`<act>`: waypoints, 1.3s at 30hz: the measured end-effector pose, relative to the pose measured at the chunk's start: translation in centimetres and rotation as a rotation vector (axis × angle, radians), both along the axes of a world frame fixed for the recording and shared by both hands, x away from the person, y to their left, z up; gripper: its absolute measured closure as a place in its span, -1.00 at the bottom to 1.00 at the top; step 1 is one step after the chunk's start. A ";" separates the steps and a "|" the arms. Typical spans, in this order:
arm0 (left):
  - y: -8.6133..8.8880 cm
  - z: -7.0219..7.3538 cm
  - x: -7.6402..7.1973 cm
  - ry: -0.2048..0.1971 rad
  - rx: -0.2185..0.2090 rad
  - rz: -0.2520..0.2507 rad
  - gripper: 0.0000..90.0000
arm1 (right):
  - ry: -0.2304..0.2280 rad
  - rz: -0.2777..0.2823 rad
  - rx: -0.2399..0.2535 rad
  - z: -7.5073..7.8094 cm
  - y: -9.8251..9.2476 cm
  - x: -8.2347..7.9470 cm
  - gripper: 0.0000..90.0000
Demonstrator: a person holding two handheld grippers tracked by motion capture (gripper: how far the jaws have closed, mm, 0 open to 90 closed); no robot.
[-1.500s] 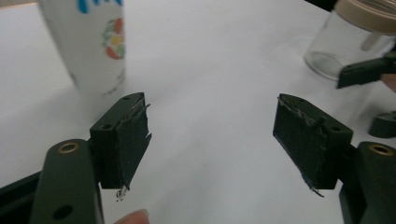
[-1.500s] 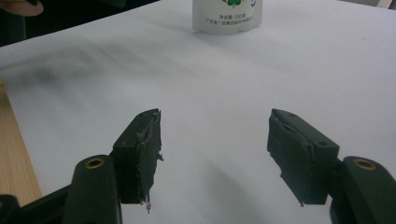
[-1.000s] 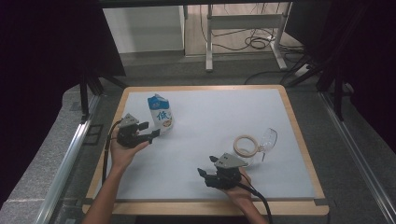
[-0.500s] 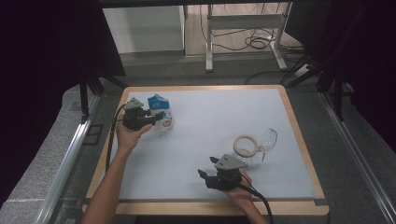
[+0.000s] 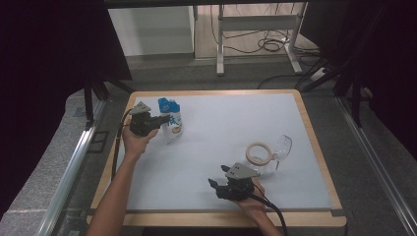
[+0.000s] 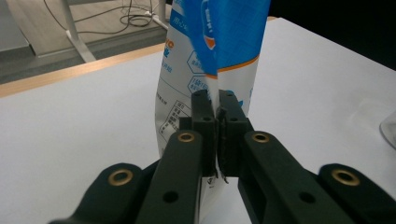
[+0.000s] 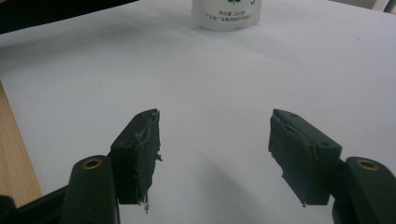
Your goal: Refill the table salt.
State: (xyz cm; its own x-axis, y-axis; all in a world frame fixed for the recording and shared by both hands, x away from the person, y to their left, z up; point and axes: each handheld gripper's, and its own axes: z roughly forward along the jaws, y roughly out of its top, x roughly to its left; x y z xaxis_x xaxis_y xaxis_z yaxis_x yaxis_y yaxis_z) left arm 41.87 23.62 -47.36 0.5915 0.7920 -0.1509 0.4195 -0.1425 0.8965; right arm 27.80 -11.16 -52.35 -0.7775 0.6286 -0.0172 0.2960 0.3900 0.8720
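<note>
Pinching the glossy blue-and-white pouch flat, the left claw just closed; the right claw sits spread.

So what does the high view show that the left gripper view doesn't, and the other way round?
High view alone: the tape roll, the overturned wine glass beside it, and the right gripper, jaws open, near the table's front edge. Left gripper view alone: the left gripper pinching a side seam of the blue-and-white pouch, and the pouch's fine print. Both share: the pouch standing upright, the white table surface, and cables on the floor beyond.
</note>
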 end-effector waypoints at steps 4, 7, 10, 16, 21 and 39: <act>-0.4 0.0 -0.1 -0.017 0.002 -0.008 1.00 | -0.001 -0.001 0.000 -0.1 0.1 0.0 -0.23; -0.6 0.2 -0.1 -0.014 0.005 -0.019 1.00 | -0.003 -0.003 -0.001 -0.1 0.0 0.0 -0.23; -0.7 0.3 -0.2 -0.014 0.013 -0.029 1.00 | -0.005 -0.004 0.000 -0.1 0.0 0.0 -0.23; -0.8 0.7 -0.7 -0.024 0.027 -0.039 1.00 | -0.008 -0.006 0.002 -0.1 0.0 0.1 -0.23; -0.9 1.1 -1.0 -0.025 0.031 -0.056 1.00 | -0.011 -0.007 -0.001 -0.1 0.0 0.0 -0.23; -1.4 2.4 -3.3 -0.050 -0.014 -0.114 1.00 | -0.010 -0.008 0.001 -0.2 0.2 0.0 -0.23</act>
State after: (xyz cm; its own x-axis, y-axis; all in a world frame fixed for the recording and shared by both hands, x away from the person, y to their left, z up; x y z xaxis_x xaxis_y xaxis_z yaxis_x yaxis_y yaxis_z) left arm 38.54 22.27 -44.93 0.6844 0.7175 -0.1295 0.3564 -0.1742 0.9179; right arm 27.80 -10.99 -52.53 -0.7722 0.6350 -0.0242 0.2902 0.3863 0.8755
